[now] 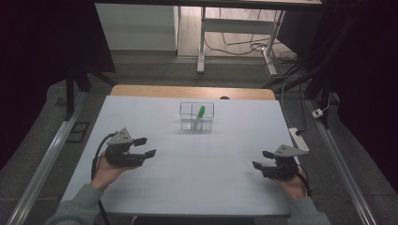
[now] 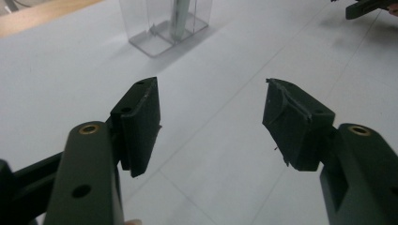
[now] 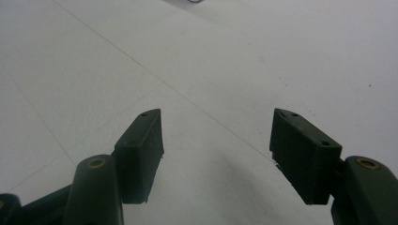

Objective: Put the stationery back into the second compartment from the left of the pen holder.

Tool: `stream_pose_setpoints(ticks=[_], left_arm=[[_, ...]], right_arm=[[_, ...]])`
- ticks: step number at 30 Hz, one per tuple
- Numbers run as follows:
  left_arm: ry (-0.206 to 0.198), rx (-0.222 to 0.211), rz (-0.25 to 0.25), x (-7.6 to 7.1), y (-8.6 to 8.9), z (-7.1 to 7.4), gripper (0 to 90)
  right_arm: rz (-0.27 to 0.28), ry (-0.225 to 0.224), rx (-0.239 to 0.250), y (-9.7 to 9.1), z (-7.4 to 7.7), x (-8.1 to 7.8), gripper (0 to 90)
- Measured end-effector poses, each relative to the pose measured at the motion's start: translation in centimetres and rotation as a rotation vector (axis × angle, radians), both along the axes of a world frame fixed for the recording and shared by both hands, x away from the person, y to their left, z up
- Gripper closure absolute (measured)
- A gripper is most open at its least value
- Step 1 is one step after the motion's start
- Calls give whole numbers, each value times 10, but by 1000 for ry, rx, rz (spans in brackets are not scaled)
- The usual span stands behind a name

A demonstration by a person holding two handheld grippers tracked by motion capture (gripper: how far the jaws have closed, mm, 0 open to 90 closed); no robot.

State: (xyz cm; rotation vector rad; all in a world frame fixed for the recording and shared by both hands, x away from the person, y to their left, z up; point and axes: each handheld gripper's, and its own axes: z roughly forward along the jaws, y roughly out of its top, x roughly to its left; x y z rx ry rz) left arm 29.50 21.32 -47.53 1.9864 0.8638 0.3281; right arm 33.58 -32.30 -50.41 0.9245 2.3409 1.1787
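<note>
A clear plastic box (image 1: 196, 116) stands at the far middle of the white table (image 1: 187, 168), and a green-capped marker (image 1: 200, 114) leans upright inside it. The left gripper view has the box (image 2: 164, 23) at the top, beyond the jaws. My left gripper (image 1: 146, 146) rests at the table's left, open, nothing between its jaws, well short of the box. Over at the right side my right gripper (image 1: 262, 159) is also open and holds nothing. Each gripper points inward toward the table's middle. The left gripper (image 2: 211, 119) and right gripper (image 3: 216, 140) have bare table between their pads.
A wooden strip (image 1: 192, 92) borders the table's far edge. A power strip (image 1: 299, 138) and cables lie on the floor at the right. Metal rails (image 1: 42, 164) run along both sides. A desk frame (image 1: 202, 42) stands beyond the table.
</note>
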Motion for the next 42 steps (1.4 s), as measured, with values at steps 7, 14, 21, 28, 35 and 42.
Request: stream_pose_setpoints(ticks=[7, 14, 21, 28, 35, 42], left_arm=[[31, -2, 18, -12, 12, -20, 342], [58, -1, 37, -18, 20, -36, 315], [53, 4, 47, -21, 24, -39, 313], [54, 9, 47, -20, 24, -40, 311], [53, 4, 49, -21, 25, -39, 312], [48, 1, 55, -20, 25, -39, 311]], right_arm=[[6, -7, -7, 1, 0, -1, 346], [17, -11, -3, 2, -2, -1, 344], [28, -17, -5, 3, -2, -1, 342], [36, -24, -9, 6, -1, -2, 343], [41, -18, -17, 7, -1, -2, 342], [44, -20, -22, 7, 0, -4, 339]])
